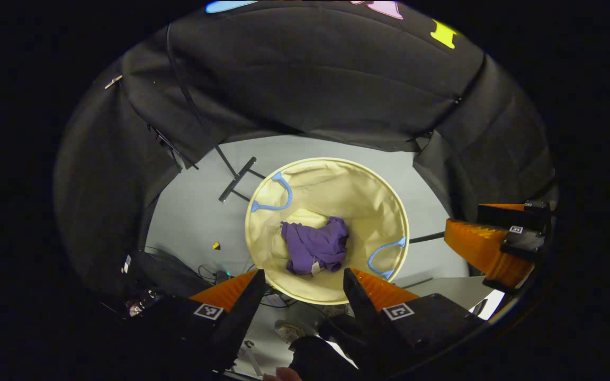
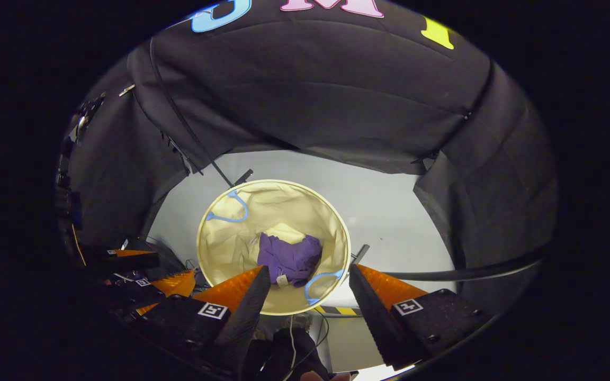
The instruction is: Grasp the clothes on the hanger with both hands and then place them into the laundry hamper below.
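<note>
- Purple clothes (image 1: pixel 315 246) crumpled at the bottom of the laundry hamper (image 1: pixel 389 201), folds hiding their shape
- Left tongs (image 1: pixel 302 293) and right tongs (image 2: pixel 309 291) wide, empty, above the rim
- Grey floor (image 1: pixel 194 217) open around the hamper

I see a soft, matt purple garment (image 1: pixel 315 246) — crumpled cloth. The hamper (image 1: pixel 376 196) looks like thin cream fabric, wrinkled. Floor (image 1: pixel 199 217) — smooth, matt grey.

A recording booth: black cloth walls (image 1: pixel 310 79), grey floor (image 1: pixel 194 222), loose cables (image 1: pixel 207 272).
</note>
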Tool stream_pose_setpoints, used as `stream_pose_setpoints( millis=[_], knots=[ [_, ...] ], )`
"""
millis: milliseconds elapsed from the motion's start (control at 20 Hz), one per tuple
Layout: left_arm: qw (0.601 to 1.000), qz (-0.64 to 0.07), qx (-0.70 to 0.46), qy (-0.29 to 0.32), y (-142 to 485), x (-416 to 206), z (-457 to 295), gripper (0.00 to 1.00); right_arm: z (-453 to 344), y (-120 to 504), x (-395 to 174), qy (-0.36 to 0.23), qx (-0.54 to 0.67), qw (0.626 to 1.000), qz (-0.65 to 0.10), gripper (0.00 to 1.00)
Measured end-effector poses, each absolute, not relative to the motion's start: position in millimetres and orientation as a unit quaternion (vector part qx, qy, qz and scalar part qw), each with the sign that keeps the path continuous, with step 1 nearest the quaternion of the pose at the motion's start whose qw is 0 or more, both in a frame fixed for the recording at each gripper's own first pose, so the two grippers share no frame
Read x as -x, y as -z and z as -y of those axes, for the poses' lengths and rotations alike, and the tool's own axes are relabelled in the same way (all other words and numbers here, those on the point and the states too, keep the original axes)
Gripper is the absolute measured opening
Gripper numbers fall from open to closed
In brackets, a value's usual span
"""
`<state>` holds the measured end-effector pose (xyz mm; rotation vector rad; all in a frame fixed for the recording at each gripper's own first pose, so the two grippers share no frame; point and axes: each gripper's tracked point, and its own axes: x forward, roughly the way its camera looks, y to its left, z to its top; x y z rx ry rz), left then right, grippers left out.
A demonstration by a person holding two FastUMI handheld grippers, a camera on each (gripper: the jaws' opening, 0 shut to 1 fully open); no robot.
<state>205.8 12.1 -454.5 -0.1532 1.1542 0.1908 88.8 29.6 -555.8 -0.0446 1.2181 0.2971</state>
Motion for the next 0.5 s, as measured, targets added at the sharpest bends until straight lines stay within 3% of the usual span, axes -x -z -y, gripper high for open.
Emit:
stream_pose_setpoints(
  millis=[250,500],
  knots=[
    [0.851,-0.515,0.070,-0.075,412,-207,-9,0.91,-27,528,-99,-0.123,0.013,0.833,-0.539,0.97],
    [0.881,-0.461,0.080,-0.075,354,-203,-10,0.94,-22,454,-115,-0.096,0.006,0.879,-0.467,0.97]
  ],
)
